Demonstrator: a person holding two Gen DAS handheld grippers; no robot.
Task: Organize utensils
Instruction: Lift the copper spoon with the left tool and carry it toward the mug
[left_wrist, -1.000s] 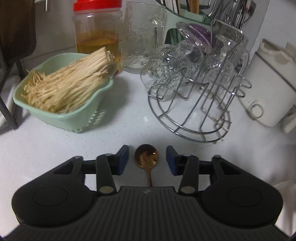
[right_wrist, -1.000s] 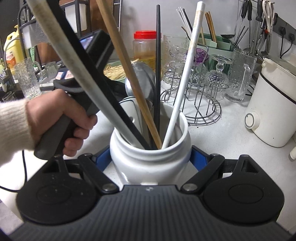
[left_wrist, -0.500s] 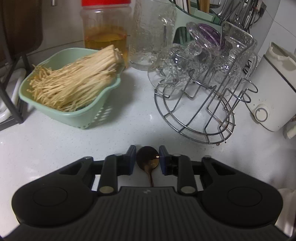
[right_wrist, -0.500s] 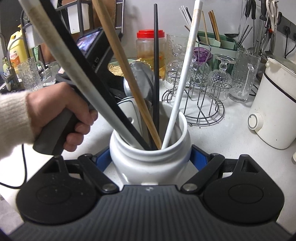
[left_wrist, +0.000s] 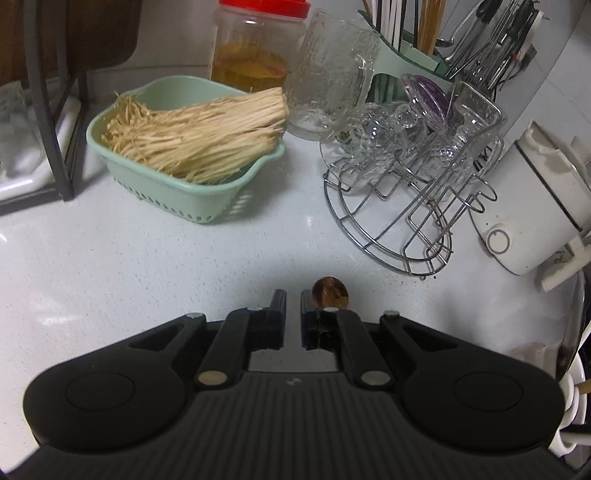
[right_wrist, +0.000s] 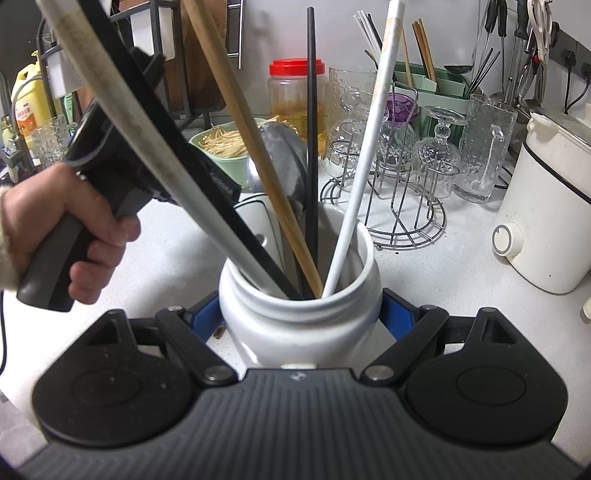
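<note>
On the desk (left_wrist: 155, 280), left gripper (left_wrist: 292, 308) jaws nearly shut — copper spoon (left_wrist: 330, 291) lay outside them — right gripper (right_wrist: 300, 317) clamped white jar (right_wrist: 300, 314).

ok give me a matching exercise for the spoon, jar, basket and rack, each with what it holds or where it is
1 copper spoon
2 white jar
3 green basket
4 wire rack

a holds glasses
b flanked by the right gripper
c holds pale strands
d at the tip of the left gripper

Pairs: 1-d, 2-b, 3-c, 4-a
</note>
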